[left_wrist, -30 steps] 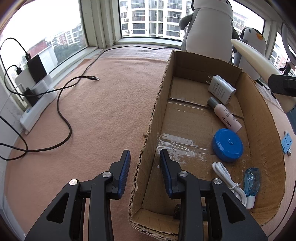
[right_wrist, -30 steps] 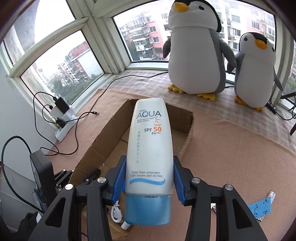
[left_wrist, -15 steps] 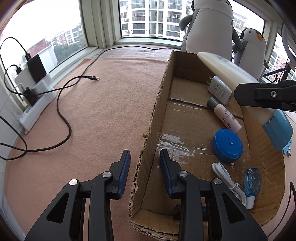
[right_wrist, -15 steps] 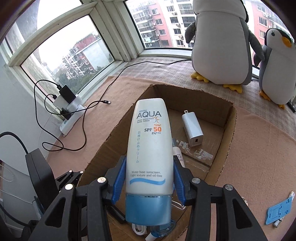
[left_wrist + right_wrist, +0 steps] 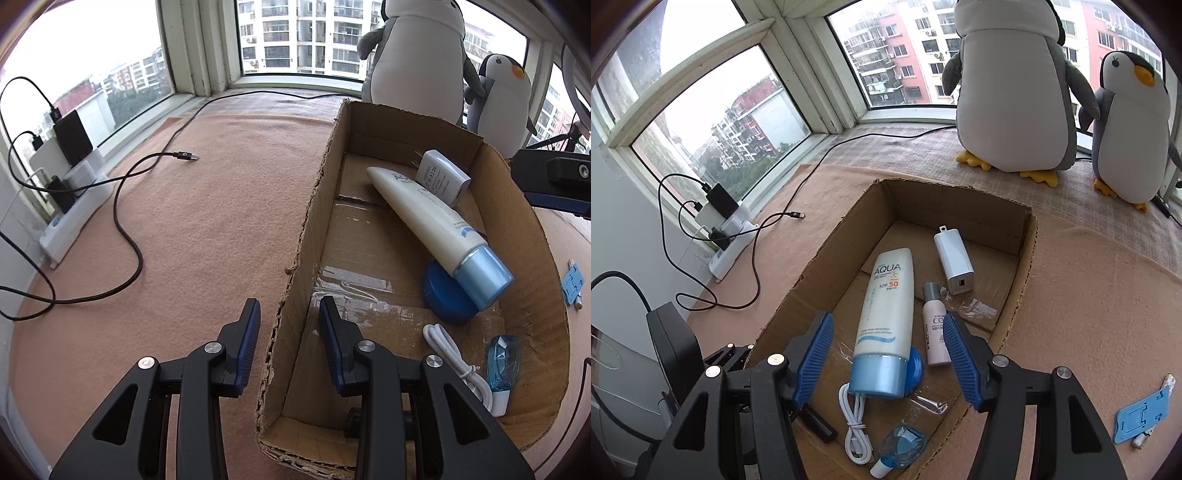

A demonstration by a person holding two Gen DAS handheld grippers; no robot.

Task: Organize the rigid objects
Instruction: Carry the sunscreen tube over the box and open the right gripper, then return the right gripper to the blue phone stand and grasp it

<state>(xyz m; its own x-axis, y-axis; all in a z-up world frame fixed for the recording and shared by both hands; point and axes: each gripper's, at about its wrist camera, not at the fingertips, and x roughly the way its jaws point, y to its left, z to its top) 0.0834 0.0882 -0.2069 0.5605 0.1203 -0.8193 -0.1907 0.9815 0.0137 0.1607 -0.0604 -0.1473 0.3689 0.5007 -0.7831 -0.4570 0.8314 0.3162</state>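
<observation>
A white sunscreen tube (image 5: 886, 306) with a light blue cap lies in the cardboard box (image 5: 1023, 280), its cap resting on a blue round lid (image 5: 915, 369). Above it, my right gripper (image 5: 886, 317) has its jaws opening; the pads stand clear of the tube on both sides. In the left wrist view the tube (image 5: 428, 218) slants across the box (image 5: 314, 221) toward a white charger (image 5: 443, 177). My left gripper (image 5: 288, 314) is shut on the box's left wall, one pad outside and one inside.
Also in the box: a pink bottle (image 5: 934, 332), a white coiled cable (image 5: 855, 424) and a clear blue dispenser (image 5: 901, 446). A blue stand (image 5: 1141, 417) lies on the mat at right. Two plush penguins (image 5: 1012, 92) sit behind; a power strip (image 5: 727, 236) with cables is at left.
My right gripper carried the sunscreen tube over the box, then its jaws spread and the tube dropped onto the items inside. The left gripper kept its hold on the box wall.
</observation>
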